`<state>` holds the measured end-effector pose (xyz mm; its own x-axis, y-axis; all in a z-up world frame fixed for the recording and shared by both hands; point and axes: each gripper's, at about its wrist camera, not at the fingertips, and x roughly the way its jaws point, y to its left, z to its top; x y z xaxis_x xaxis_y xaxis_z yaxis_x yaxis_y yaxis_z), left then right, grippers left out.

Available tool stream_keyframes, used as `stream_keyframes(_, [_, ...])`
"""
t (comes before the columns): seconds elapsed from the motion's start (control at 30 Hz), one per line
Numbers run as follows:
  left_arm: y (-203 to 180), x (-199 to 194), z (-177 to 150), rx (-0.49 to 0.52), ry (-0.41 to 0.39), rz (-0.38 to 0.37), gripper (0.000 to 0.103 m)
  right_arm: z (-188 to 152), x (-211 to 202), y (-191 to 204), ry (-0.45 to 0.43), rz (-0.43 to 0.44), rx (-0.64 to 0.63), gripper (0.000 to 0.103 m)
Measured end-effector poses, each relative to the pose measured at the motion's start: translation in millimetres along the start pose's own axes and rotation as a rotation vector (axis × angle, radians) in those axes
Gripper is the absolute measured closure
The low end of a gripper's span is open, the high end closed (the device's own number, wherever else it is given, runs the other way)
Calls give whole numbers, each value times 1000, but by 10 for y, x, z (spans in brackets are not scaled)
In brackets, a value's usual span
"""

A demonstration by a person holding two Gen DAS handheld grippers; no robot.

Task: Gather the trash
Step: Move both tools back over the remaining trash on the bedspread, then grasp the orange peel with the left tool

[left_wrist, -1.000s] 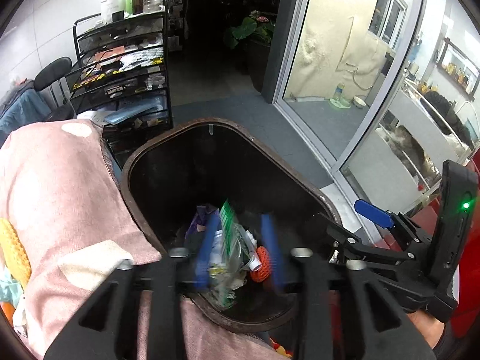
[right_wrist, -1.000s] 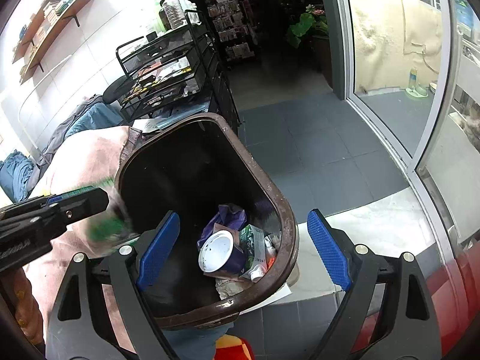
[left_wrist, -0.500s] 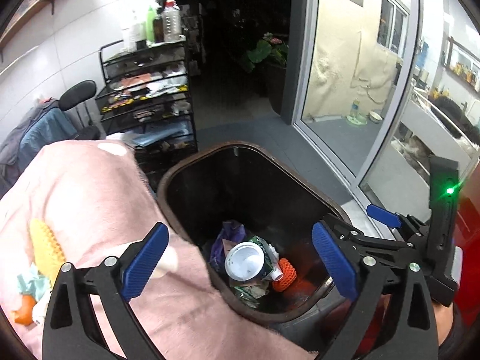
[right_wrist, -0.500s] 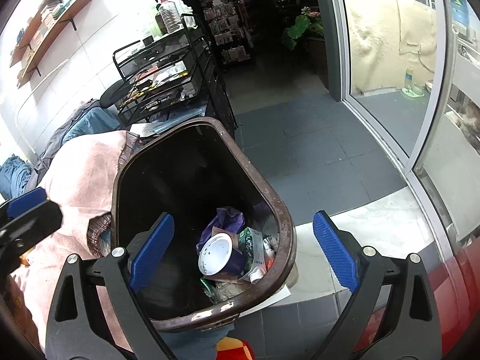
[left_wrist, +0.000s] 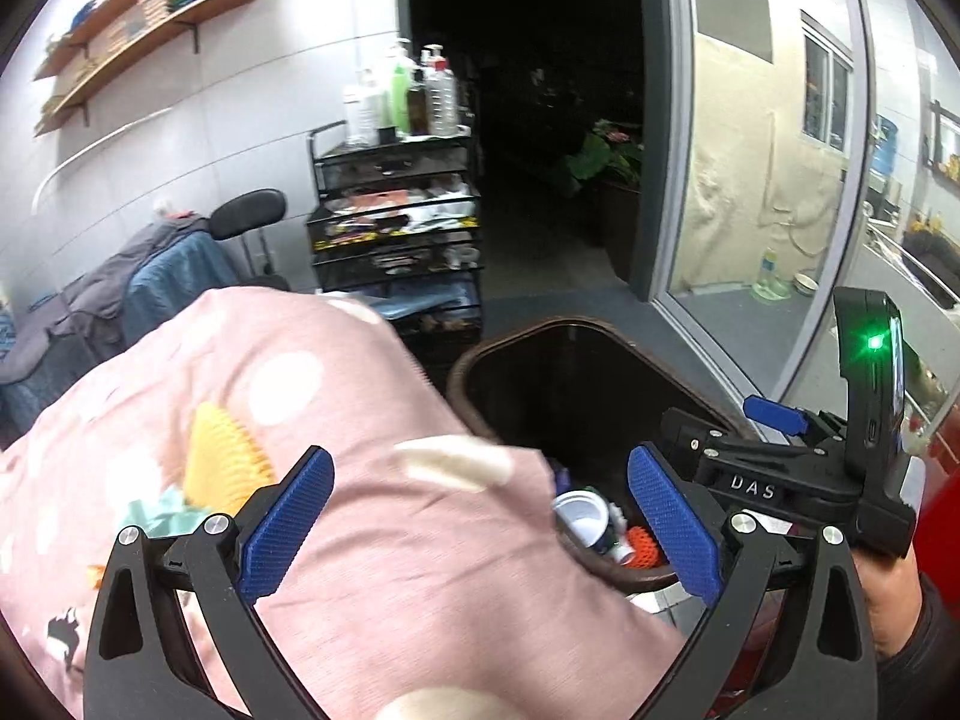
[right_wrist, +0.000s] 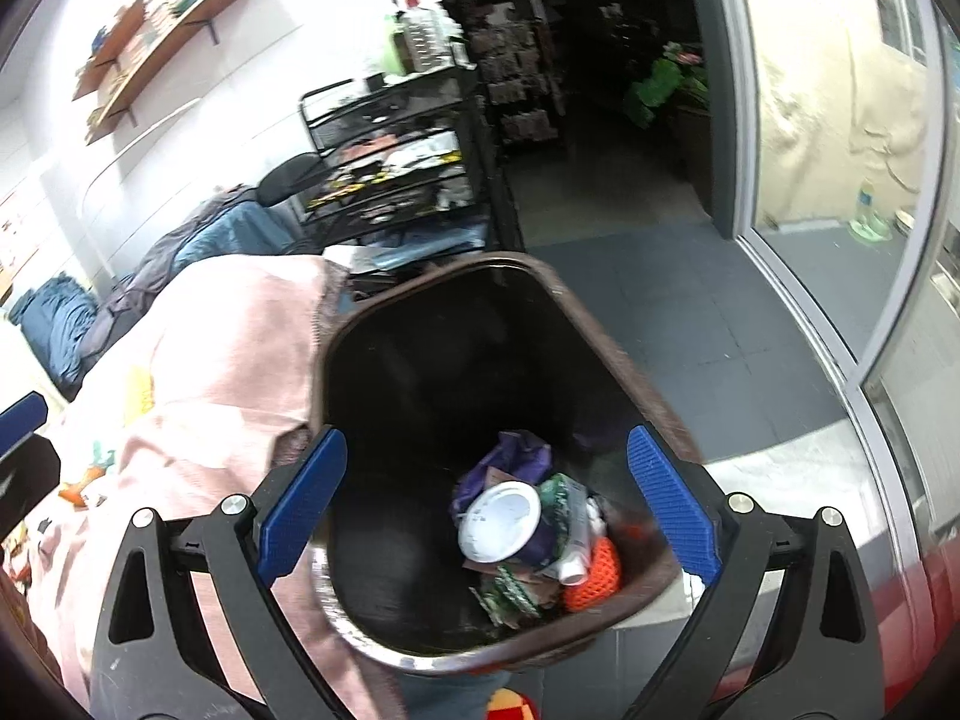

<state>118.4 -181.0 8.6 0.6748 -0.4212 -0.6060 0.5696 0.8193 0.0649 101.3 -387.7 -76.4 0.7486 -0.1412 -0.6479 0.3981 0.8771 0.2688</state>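
The left gripper [left_wrist: 480, 525] is hanging with its jaws spread wide and nothing between them, its blue pads [left_wrist: 287, 521] framing a pink blanket [left_wrist: 252, 420] printed with white dots and a yellow shape. The right gripper [right_wrist: 483, 504] is likewise holding its jaws wide apart and empty, hovering directly over a brown trash bin [right_wrist: 570, 306]. In the right wrist view, the collected trash is lying at the bin's bottom, toward 5 o'clock inside the rim: a white-lidded purple cup [right_wrist: 507, 525] is resting on its side, a green printed wrapper [right_wrist: 564, 498] is sitting just beside it at 3 o'clock, an orange mesh ball [right_wrist: 597, 570] is lying at 4 o'clock, and a crumpled purple wrapper [right_wrist: 510, 456] is showing at 12 o'clock. In the left wrist view the bin [left_wrist: 480, 354] is sitting at 3 o'clock from the blanket, whose edge is touching its rim. Farther out, at 12 o'clock, a black wire rack [left_wrist: 396, 222] is carrying bottles [left_wrist: 414, 90] on top, and wooden wall shelves [left_wrist: 138, 18] are hanging at 10 o'clock.
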Motion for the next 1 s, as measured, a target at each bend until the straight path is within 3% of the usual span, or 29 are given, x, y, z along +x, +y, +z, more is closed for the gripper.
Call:
stream_keyframes(0.3, [421, -219, -229, -60, -5, 121, 5, 27, -17, 561, -4, 103, -107, 9])
stream_keyframes(1.0, [1711, -577, -972, -296, 110, 331, 6, -145, 44, 2062, 74, 357, -364, 9])
